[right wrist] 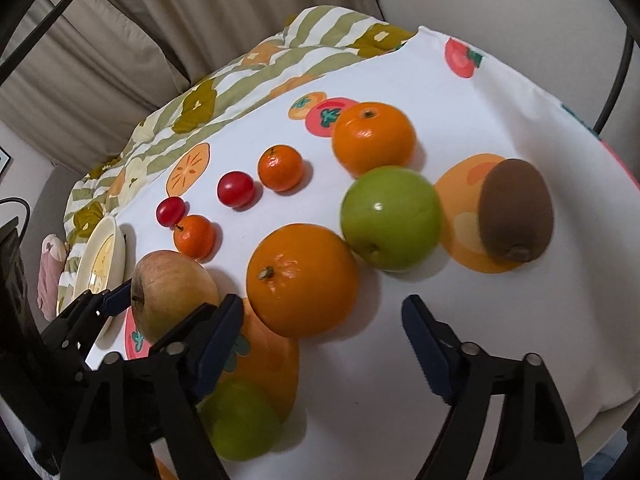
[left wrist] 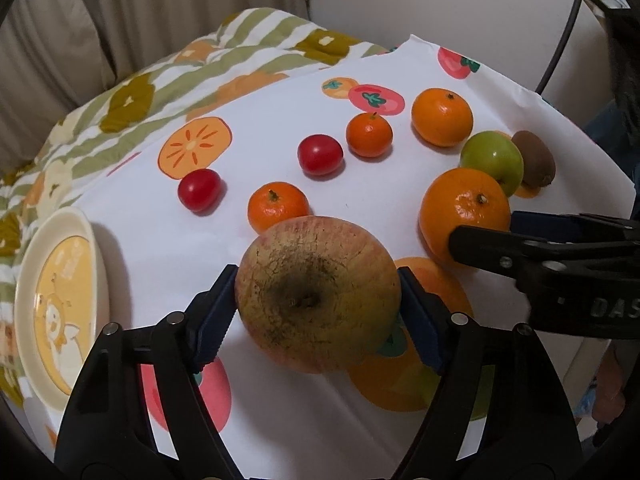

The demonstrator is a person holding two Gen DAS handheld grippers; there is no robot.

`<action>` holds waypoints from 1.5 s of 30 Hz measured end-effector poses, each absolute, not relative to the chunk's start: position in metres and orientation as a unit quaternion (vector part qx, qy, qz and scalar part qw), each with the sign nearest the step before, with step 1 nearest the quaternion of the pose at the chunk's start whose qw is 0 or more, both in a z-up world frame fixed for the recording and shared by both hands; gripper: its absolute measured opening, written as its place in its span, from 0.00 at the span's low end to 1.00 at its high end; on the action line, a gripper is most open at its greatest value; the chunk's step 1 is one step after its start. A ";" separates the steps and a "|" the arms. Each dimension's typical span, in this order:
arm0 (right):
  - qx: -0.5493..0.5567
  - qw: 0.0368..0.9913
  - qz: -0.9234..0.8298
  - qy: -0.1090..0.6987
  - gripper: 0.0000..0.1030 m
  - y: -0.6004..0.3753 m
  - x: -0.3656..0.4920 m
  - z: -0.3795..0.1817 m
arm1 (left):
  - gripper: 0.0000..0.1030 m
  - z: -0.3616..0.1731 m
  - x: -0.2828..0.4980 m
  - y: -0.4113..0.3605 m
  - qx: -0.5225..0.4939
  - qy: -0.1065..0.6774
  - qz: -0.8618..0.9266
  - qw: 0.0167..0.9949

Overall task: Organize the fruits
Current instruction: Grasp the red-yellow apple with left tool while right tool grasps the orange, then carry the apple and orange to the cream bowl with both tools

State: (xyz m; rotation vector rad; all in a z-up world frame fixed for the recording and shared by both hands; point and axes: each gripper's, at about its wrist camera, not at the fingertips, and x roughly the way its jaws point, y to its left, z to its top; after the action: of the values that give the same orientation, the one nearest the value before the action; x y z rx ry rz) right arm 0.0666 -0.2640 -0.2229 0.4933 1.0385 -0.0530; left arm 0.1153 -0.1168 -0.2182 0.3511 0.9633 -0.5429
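Left gripper (left wrist: 318,308) clamps the apple (left wrist: 318,294); right gripper (right wrist: 322,344) stands released over bare cloth (right wrist: 500,100).

Apple sits near the plate (left wrist: 56,308) (pads on its flanks): lift straight, avoiding the orange (left wrist: 464,214).

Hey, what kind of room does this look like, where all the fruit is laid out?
Probably a home living room or bedroom, not a kitchen. The fruit sits on a fruit-print cloth spread over a soft surface, next to a striped floral quilt bunched up behind it, with beige curtains hanging at the back.
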 end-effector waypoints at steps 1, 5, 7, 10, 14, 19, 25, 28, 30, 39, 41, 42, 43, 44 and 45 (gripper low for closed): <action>0.235 0.838 -0.024 0.492 0.70 -0.264 0.067 -0.224 | 0.79 -0.218 0.115 -0.116 0.165 0.457 -0.256 0.836; 0.229 0.838 -0.021 0.494 0.67 -0.259 0.072 -0.228 | 0.79 -0.218 0.111 -0.109 0.166 0.458 -0.249 0.837; 0.224 0.840 -0.019 0.494 0.66 -0.256 0.074 -0.229 | 0.79 -0.218 0.108 -0.105 0.169 0.457 -0.242 0.839; 0.207 0.844 -0.014 0.494 0.60 -0.250 0.078 -0.228 | 0.79 -0.217 0.105 -0.100 0.166 0.459 -0.233 0.841; 0.186 0.849 -0.018 0.495 0.55 -0.246 0.080 -0.227 | 0.79 -0.216 0.102 -0.094 0.161 0.461 -0.218 0.845; 0.174 0.853 -0.004 0.491 0.54 -0.243 0.084 -0.225 | 0.79 -0.210 0.095 -0.086 0.151 0.461 -0.197 0.852; 0.147 0.867 0.031 0.475 0.54 -0.231 0.084 -0.205 | 0.79 -0.190 0.082 -0.074 0.125 0.454 -0.164 0.867; 0.132 0.873 0.057 0.465 0.54 -0.224 0.084 -0.190 | 0.79 -0.175 0.075 -0.067 0.112 0.446 -0.143 0.876; 0.124 0.877 0.073 0.459 0.54 -0.220 0.085 -0.180 | 0.79 -0.162 0.070 -0.061 0.101 0.439 -0.128 0.884; 0.075 0.884 0.148 0.436 0.54 -0.189 0.090 -0.133 | 0.79 -0.104 0.063 -0.017 0.055 0.402 -0.061 0.912; 0.067 0.885 0.158 0.432 0.54 -0.179 0.093 -0.126 | 0.79 -0.097 0.066 -0.004 0.049 0.397 -0.053 0.915; 0.064 0.885 0.162 0.432 0.54 -0.174 0.095 -0.124 | 0.79 -0.094 0.068 0.002 0.047 0.395 -0.050 0.916; 0.062 0.885 0.166 0.431 0.54 -0.169 0.096 -0.122 | 0.79 -0.092 0.071 0.008 0.045 0.393 -0.047 0.917; 0.061 0.884 0.171 0.431 0.54 -0.162 0.099 -0.119 | 0.79 -0.090 0.073 0.014 0.043 0.392 -0.045 0.918; 0.060 0.883 0.174 0.431 0.54 -0.157 0.102 -0.118 | 0.79 -0.088 0.078 0.024 0.042 0.391 -0.043 0.918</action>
State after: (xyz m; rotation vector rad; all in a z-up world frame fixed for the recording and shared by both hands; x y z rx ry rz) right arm 0.1017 -0.1567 -0.1184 0.1251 0.8980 0.3623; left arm 0.0785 0.0242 -0.0879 0.0863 0.8043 -0.0893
